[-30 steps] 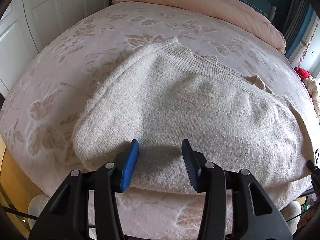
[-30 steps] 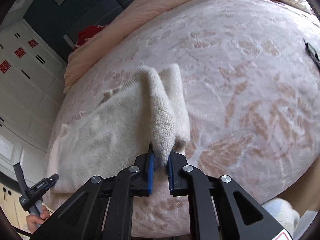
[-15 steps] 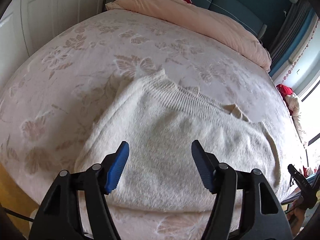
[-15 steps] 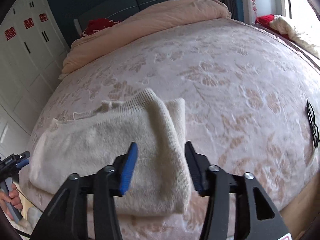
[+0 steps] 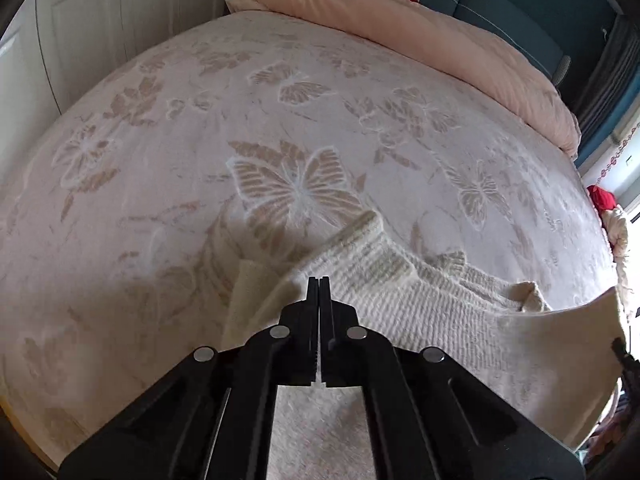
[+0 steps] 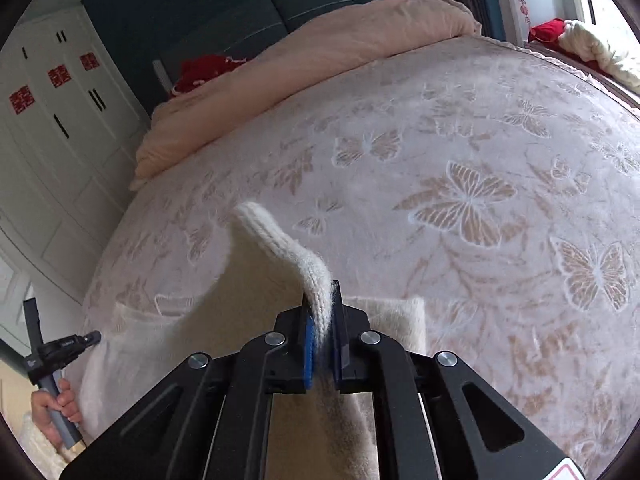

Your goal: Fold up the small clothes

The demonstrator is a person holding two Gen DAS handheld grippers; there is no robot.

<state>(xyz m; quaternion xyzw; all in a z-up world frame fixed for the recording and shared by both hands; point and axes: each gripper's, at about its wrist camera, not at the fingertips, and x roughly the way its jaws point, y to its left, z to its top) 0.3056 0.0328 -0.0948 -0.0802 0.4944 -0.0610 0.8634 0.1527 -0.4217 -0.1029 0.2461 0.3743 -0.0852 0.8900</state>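
Note:
A cream knitted sweater [image 5: 440, 312] lies at the near edge of the bed, its ribbed edge raised. My left gripper [image 5: 319, 280] is shut, its jaws pressed together on the sweater's left ribbed corner, where the cloth pulls up toward the tips. My right gripper [image 6: 323, 300] is closing, and its blue pads pinch a thick ribbed fold of the sweater [image 6: 224, 320], which stands up ahead of the jaws. In the right wrist view the cloth hangs as a sheet toward the left gripper [image 6: 96, 335], held by a hand [image 6: 56, 408] at the lower left.
The bed cover [image 5: 292, 188] is pale pink with butterfly patterns and stretches far ahead. A rolled pink duvet [image 6: 320, 48] lies along the headboard. White wardrobe doors [image 6: 52, 140] stand left of the bed. Red and cream clothes [image 6: 580, 40] sit by the window.
Both grippers opened, the right one dropping its earlier fold, moved forward over the sweater to its ribbed edge and shut there. That edge now stands raised off the bed.

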